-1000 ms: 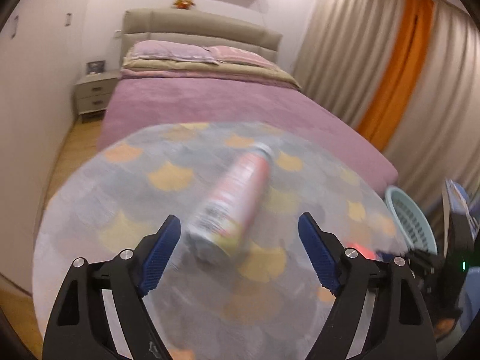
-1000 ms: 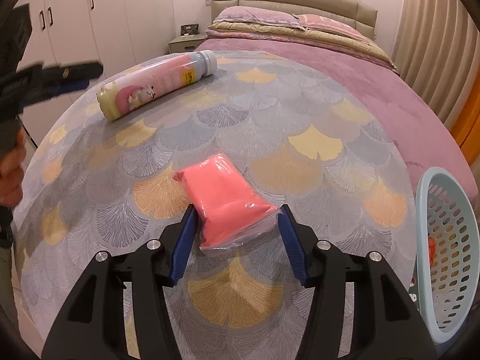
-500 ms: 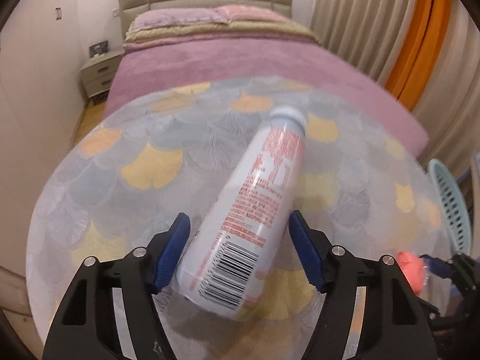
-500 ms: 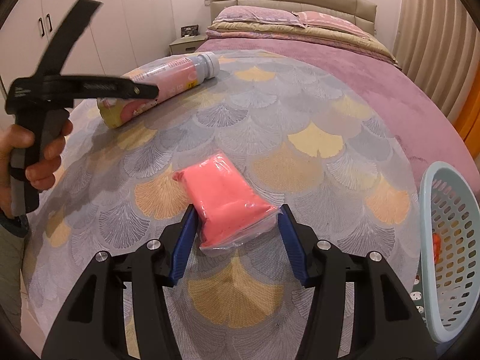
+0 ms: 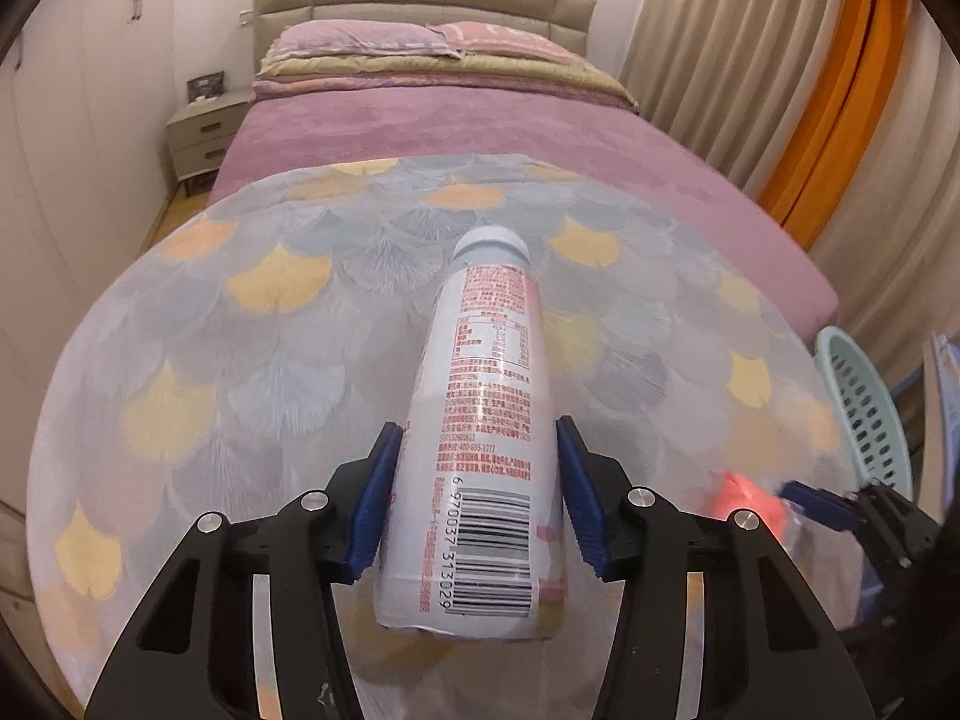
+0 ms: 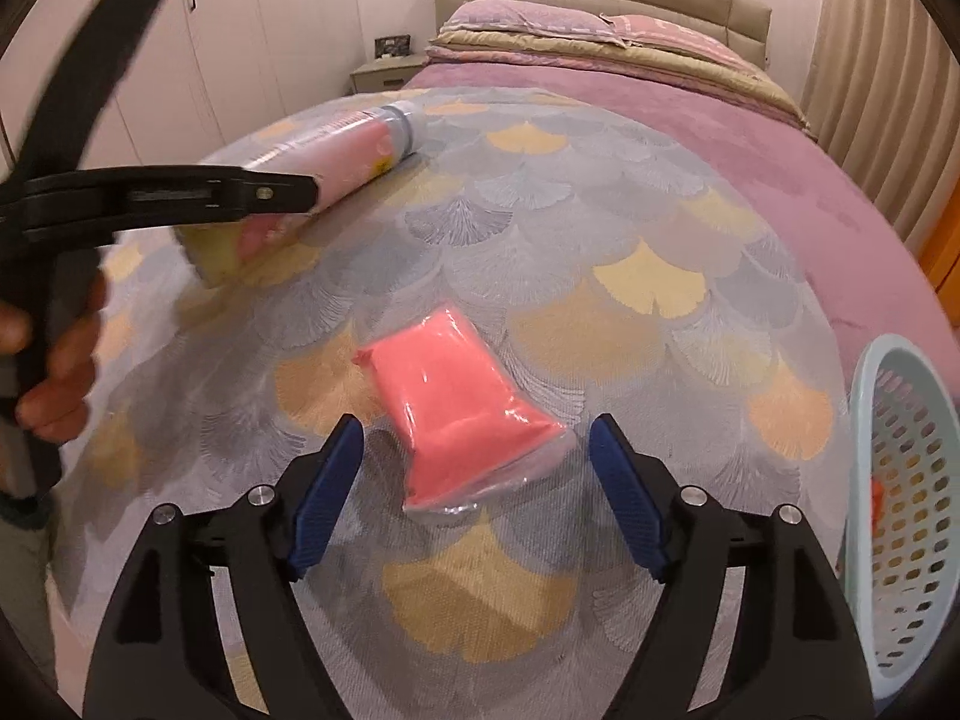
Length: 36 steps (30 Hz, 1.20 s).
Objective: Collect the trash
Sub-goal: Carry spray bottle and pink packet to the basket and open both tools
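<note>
A white and pink drink bottle (image 5: 480, 438) with a barcode lies on the round patterned table (image 5: 240, 372). My left gripper (image 5: 477, 483) is shut on the bottle's lower body, both blue pads against its sides. The bottle also shows in the right wrist view (image 6: 336, 147), held by the left gripper (image 6: 180, 198). A pink packet in clear plastic (image 6: 462, 414) lies on the table in front of my right gripper (image 6: 477, 480), which is open with a pad on each side of the packet's near end. The packet also shows in the left wrist view (image 5: 750, 501).
A pale blue perforated basket (image 6: 900, 510) stands at the table's right edge, with something orange inside; it also shows in the left wrist view (image 5: 864, 396). A bed with a purple cover (image 5: 480, 132) lies behind the table. A nightstand (image 5: 201, 141) and wardrobes (image 6: 240, 30) are at the left.
My left gripper has closed its pads onto the bottle, which now points straight away. My right gripper has opened wider around the pink packet.
</note>
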### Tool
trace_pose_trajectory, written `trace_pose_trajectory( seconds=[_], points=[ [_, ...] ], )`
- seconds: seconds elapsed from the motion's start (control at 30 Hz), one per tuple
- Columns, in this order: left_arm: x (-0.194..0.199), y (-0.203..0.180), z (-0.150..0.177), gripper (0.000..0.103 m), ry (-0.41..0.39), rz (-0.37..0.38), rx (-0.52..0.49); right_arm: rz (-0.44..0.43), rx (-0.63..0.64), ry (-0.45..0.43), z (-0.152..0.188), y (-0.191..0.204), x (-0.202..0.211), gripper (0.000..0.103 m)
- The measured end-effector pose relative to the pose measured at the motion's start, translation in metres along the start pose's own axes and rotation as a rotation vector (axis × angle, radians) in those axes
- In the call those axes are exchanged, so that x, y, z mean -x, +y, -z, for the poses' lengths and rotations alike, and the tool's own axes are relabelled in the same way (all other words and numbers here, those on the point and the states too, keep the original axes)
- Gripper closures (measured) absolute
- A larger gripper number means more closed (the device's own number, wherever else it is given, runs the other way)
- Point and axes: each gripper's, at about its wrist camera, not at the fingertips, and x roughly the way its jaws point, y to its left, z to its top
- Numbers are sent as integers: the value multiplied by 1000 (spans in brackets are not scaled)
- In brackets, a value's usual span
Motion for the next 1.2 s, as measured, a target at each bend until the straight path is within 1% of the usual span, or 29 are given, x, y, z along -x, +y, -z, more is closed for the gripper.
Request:
trace_pose_trajectory(
  seconds=[0.03, 0.13, 0.23, 0.3, 0.5, 0.7, 0.83, 0.9, 1.0, 1.1, 1.2],
  points=[
    [1, -1, 2, 54, -4, 4, 2, 2, 4, -3, 0, 2, 0, 30],
    [11, -8, 9, 55, -22, 9, 4, -12, 7, -15, 1, 1, 2, 49],
    [24, -18, 11, 55, -51, 22, -2, -11, -3, -29, 4, -1, 6, 52],
    [33, -28, 11, 55, -71, 35, -14, -13, -17, -40, 6, -5, 11, 53],
    [59, -68, 7, 55, -138, 80, -90, 36, -91, -112, 7, -33, 42, 53],
    [75, -116, 3, 55, -180, 147, -170, 92, -193, -186, 16, -77, 81, 53],
    [78, -138, 0, 55, -197, 180, -197, 126, -260, -229, 26, -107, 105, 53],
    [77, -154, -2, 55, -202, 204, -218, 139, -292, -244, 28, -122, 113, 53],
    [75, -180, -4, 55, -208, 236, -255, 165, -339, -257, 36, -148, 124, 53],
    [73, -206, -5, 55, -214, 272, -294, 182, -390, -251, 43, -169, 127, 53],
    [66, -230, -2, 55, -215, 305, -328, 180, -480, -234, 53, -196, 127, 53]
  ],
)
